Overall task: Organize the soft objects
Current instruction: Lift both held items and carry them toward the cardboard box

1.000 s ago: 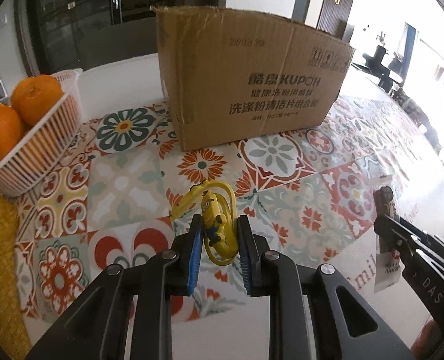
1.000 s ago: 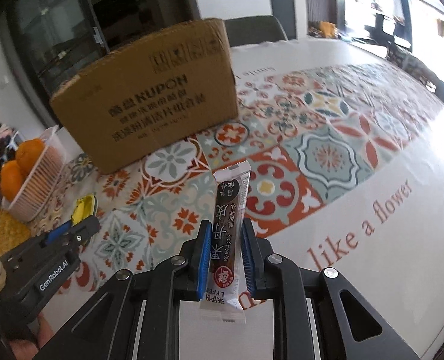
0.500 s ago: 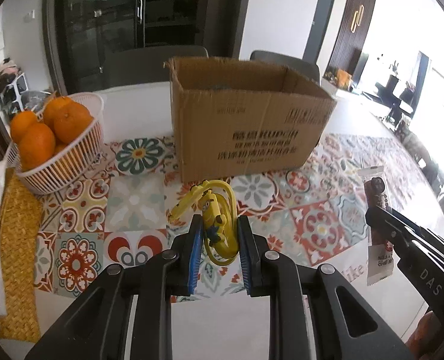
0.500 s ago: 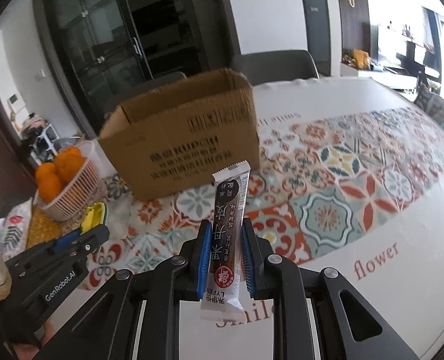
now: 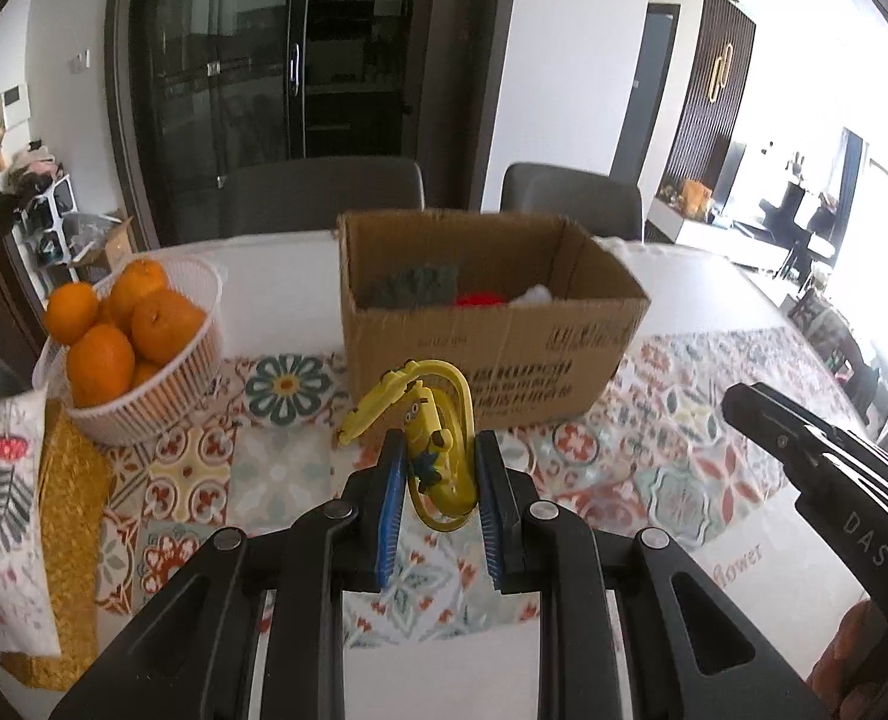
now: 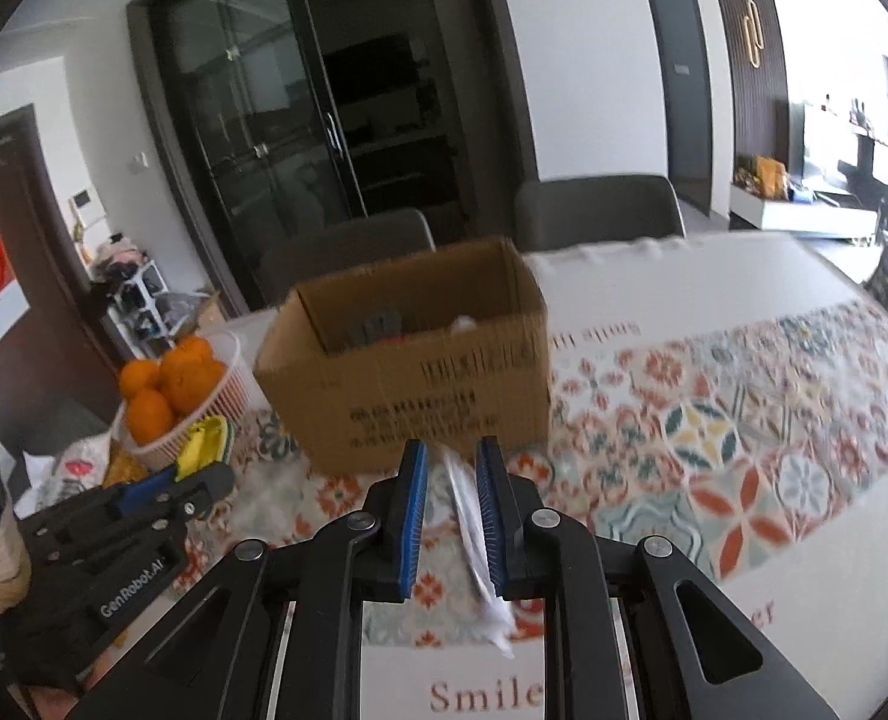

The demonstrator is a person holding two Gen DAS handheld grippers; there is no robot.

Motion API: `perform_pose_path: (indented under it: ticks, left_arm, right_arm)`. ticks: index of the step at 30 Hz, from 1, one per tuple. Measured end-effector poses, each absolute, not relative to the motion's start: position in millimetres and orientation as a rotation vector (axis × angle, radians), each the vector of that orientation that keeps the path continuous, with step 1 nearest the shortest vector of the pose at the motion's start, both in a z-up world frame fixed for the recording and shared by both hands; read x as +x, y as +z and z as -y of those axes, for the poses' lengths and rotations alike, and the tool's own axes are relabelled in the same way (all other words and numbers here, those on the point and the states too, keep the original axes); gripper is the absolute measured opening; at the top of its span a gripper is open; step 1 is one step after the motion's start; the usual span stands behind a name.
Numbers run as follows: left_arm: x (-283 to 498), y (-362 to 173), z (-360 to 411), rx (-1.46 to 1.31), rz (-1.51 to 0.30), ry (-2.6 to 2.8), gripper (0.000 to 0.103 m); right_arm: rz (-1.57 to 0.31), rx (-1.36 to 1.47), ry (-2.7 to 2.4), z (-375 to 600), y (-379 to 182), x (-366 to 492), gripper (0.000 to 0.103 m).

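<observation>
My left gripper [image 5: 439,443] is shut on a yellow minion toy [image 5: 435,450] with a loop strap and holds it above the patterned tablecloth [image 5: 276,480]. Beyond it stands an open cardboard box [image 5: 492,354] with green, red and white soft items inside. My right gripper [image 6: 450,457] is shut on a long snack packet [image 6: 474,528], which shows edge-on, blurred, against the right pad. The box [image 6: 414,384] lies straight ahead of it. Each gripper shows in the other's view: the right gripper [image 5: 804,456] and the left gripper [image 6: 144,498] with the toy [image 6: 204,441].
A white basket of oranges [image 5: 150,384] sits left of the box. A woven yellow mat [image 5: 75,510] and a printed cloth [image 5: 0,516] lie at the table's left edge. Two grey chairs [image 5: 324,192] stand behind the table.
Both grippers have risen with their loads, so the box's inside now shows. The packet has turned from face-on to edge-on between the right jaws.
</observation>
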State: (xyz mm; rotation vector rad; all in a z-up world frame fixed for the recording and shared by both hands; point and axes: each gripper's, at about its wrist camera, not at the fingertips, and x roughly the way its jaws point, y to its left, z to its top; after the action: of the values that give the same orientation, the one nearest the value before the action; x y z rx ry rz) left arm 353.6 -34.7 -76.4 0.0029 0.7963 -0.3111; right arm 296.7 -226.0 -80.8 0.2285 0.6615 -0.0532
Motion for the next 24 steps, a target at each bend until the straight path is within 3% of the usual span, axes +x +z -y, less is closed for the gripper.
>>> perform_pose_path:
  ticks: [8, 24]
  left_arm:
    - [361.4, -68.5, 46.9, 0.020, -0.773, -0.294, 0.023]
    - [344.2, -103.9, 36.0, -0.001, -0.848, -0.271, 0.023]
  right_arm:
    - [-0.668, 0.243, -0.015, 246.2, -72.7, 324.6, 0.016]
    - [-0.830, 0.242, 0.075, 240.0, -116.8, 326.9, 0.020]
